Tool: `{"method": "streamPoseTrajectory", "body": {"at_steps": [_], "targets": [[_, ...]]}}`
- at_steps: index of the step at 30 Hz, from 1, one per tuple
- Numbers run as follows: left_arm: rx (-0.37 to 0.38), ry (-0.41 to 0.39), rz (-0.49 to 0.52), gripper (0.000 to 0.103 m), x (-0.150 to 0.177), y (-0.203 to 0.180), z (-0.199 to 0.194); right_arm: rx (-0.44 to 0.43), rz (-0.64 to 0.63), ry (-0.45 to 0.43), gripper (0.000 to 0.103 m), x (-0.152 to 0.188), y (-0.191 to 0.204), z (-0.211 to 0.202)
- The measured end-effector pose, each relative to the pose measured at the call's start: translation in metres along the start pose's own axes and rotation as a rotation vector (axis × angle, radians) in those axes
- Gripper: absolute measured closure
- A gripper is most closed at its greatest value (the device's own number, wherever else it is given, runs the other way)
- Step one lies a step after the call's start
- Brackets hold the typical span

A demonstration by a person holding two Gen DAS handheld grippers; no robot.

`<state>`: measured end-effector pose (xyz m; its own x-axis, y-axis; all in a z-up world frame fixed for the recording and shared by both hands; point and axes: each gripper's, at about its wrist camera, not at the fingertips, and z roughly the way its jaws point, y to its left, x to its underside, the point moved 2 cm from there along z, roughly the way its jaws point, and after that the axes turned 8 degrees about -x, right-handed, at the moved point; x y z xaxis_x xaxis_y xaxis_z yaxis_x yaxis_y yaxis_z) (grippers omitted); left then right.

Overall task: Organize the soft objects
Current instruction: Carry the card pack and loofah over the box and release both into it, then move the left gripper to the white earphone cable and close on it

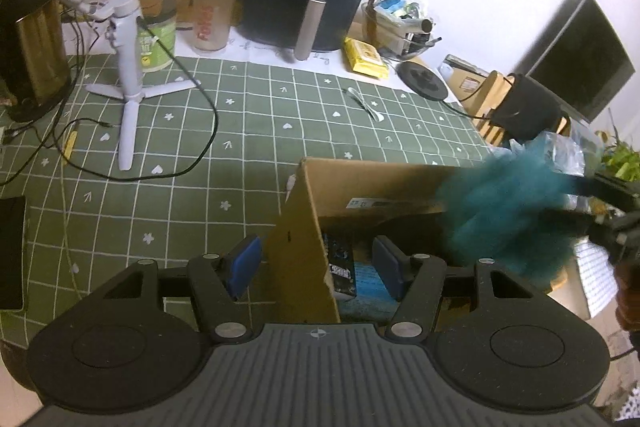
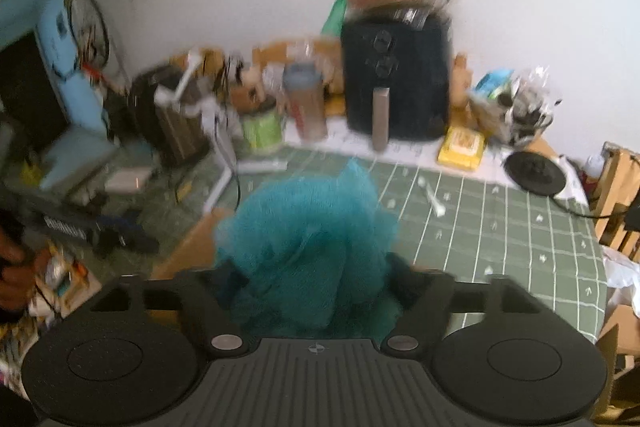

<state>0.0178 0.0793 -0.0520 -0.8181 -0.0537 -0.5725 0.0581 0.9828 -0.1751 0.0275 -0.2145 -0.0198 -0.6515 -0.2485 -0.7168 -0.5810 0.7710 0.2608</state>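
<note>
The right tongs (image 2: 316,287) are spread wide with the fluffy teal puff (image 2: 312,247) loose between them, right over the open cardboard box (image 1: 316,227) on the green worktop (image 1: 200,147). The left tongs (image 1: 316,267) stand spread across the box's left wall, not squeezing. Let the puff fall inside, then lift the tongs straight up.

- Red vertical lettering is showing on the shaker bottle (image 1: 212,15); it is reading roughly "Fables", not surely.
- Print on the green jar (image 1: 156,39), box label (image 1: 362,203) and yellow packet (image 1: 366,58) is staying too blurred to read.
</note>
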Motion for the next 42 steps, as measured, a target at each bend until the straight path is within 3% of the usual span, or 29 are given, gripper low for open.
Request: {"method": "streamPoseTrajectory", "body": {"at_steps": [6,16,22,29,42], "targets": [[-0.010,0.012,-0.025,0.043,0.006,0.008,0.000,0.007,-0.035,0.104,0.004,0.008,0.010,0.022],[-0.023,0.035,-0.020,0.043,0.007,0.008,0.005,0.056,-0.007,0.212,0.000,0.017,0.006,0.037],[-0.036,0.045,0.020,0.043,0.002,0.001,0.009,0.169,-0.005,0.216,0.000,0.015,0.002,0.036],[-0.092,0.022,0.154,0.043,-0.012,-0.020,0.011,0.282,0.025,0.236,0.000,0.014,-0.013,0.032],[-0.117,0.024,0.254,0.042,-0.035,-0.044,0.023,0.306,0.128,0.206,0.000,0.012,-0.049,0.019]]}}
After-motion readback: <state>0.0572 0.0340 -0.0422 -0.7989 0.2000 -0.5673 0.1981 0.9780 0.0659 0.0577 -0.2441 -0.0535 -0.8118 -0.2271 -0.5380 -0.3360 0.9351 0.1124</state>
